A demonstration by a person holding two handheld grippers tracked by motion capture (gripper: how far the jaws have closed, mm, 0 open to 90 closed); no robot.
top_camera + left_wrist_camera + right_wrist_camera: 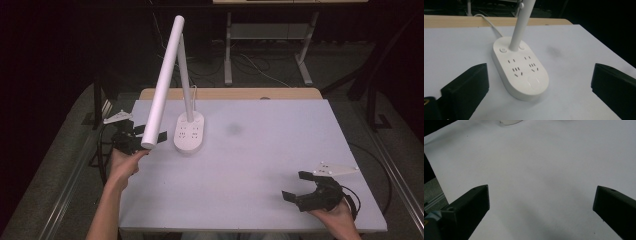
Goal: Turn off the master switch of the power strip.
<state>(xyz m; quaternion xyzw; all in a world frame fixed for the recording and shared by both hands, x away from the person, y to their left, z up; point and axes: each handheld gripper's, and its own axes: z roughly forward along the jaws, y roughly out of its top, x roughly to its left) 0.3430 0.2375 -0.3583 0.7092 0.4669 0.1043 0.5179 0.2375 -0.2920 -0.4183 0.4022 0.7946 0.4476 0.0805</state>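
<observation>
A white desk lamp stands at the table's left, on an oval base (189, 132) (520, 75) with socket holes, two round buttons and a slim upright pole (520, 27). Its long tube head (162, 82) slants down toward the left front. My left gripper (150, 133) (540, 70) sits just left of the base, partly hidden behind the tip of the tube, and is open with nothing between its fingers. At the front right, my right gripper (295, 185) (541, 192) rests open over bare table (260, 165), holding nothing.
A white cable (491, 25) runs from the lamp base to the table's wooden back edge (230, 93). A faint dark smudge (234, 129) marks the tabletop right of the base. Another table's legs (228, 55) stand on the floor behind.
</observation>
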